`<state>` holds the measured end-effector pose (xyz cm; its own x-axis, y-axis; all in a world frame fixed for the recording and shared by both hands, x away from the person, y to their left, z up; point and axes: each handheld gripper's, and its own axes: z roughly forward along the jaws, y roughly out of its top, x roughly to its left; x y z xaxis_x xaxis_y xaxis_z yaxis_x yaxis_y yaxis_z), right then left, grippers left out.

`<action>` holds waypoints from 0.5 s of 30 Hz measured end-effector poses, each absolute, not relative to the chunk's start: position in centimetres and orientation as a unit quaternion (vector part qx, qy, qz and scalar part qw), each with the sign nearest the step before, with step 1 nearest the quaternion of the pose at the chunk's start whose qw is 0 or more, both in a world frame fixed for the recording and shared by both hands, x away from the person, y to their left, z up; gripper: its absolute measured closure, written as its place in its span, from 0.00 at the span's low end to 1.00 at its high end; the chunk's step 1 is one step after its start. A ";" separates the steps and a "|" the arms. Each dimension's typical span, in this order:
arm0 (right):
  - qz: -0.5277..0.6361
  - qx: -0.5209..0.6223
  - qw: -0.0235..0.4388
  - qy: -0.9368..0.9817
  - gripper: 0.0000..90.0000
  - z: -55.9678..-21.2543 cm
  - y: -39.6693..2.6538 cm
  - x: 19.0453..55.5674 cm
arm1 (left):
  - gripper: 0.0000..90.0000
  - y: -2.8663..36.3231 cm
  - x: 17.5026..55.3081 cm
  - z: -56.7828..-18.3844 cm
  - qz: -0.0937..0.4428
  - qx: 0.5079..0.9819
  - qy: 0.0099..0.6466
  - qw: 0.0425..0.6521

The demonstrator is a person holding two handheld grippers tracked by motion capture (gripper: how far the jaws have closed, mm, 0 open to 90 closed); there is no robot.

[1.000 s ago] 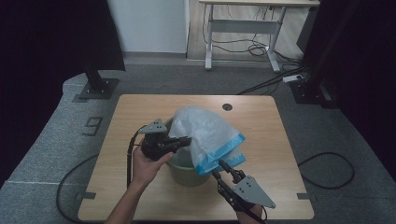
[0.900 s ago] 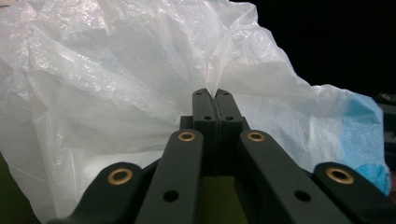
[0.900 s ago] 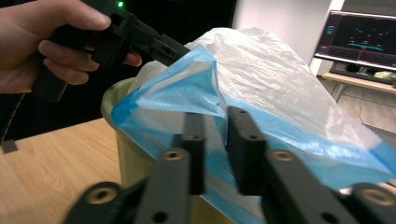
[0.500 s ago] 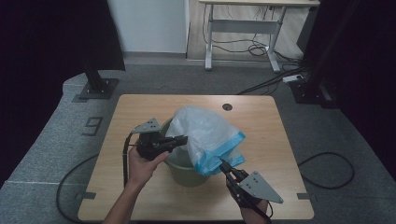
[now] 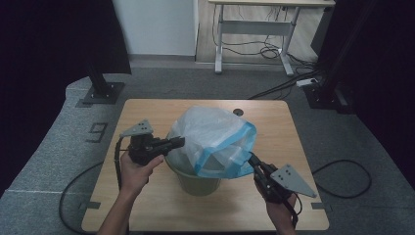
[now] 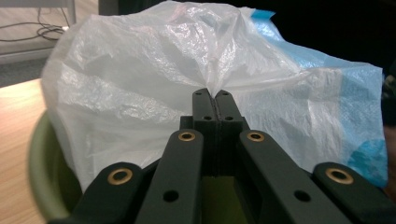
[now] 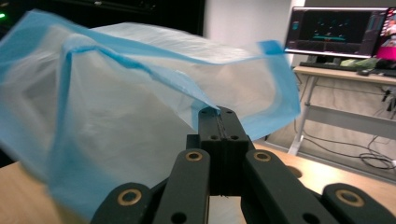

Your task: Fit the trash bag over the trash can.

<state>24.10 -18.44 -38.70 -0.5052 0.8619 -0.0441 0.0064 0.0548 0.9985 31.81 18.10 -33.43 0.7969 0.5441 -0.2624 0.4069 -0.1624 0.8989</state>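
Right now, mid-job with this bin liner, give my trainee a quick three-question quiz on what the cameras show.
1. True or false: the left gripper is shut on the white plastic bag.
2. Which part of the bag does the right gripper pinch? A) the blue rim band B) a knot C) nothing
3. What does the bag sit over?

Key: 1 true. 2 A, the blue rim band. 3 The green bin on the wooden table.
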 end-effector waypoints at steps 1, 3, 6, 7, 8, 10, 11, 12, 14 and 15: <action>0.596 0.345 0.359 0.630 0.99 -38.4 -18.7 24.3 | 0.99 18.4 31.8 -33.3 0.061 0.758 0.314 0.568; 0.595 0.347 0.361 0.628 0.99 -38.0 -19.1 24.5 | 0.99 18.9 31.8 -33.2 0.062 0.757 0.316 0.569; 0.589 0.346 0.366 0.633 0.99 -37.5 -19.4 25.0 | 0.99 19.4 31.8 -33.1 0.064 0.755 0.321 0.568; 0.588 0.346 0.364 0.634 0.99 -37.4 -19.6 25.1 | 0.99 19.6 31.8 -33.1 0.065 0.755 0.322 0.567; 0.587 0.349 0.364 0.634 0.99 -37.4 -19.7 25.3 | 0.99 19.7 31.8 -33.2 0.067 0.755 0.324 0.566; 0.583 0.353 0.365 0.634 0.99 -37.4 -19.8 25.7 | 0.99 19.9 31.8 -33.2 0.068 0.755 0.326 0.565; 0.582 0.356 0.364 0.634 0.99 -37.5 -19.9 26.0 | 0.99 20.1 31.9 -33.2 0.070 0.755 0.328 0.564; 0.581 0.360 0.363 0.634 0.99 -37.6 -20.0 26.2 | 0.99 20.2 31.9 -33.3 0.071 0.754 0.330 0.563; 0.582 0.367 0.353 0.634 0.99 -37.8 -20.3 26.6 | 0.99 20.6 32.1 -33.3 0.071 0.752 0.334 0.564; 0.581 0.369 0.350 0.635 0.99 -37.9 -20.4 26.8 | 0.99 20.8 32.1 -33.4 0.072 0.751 0.336 0.564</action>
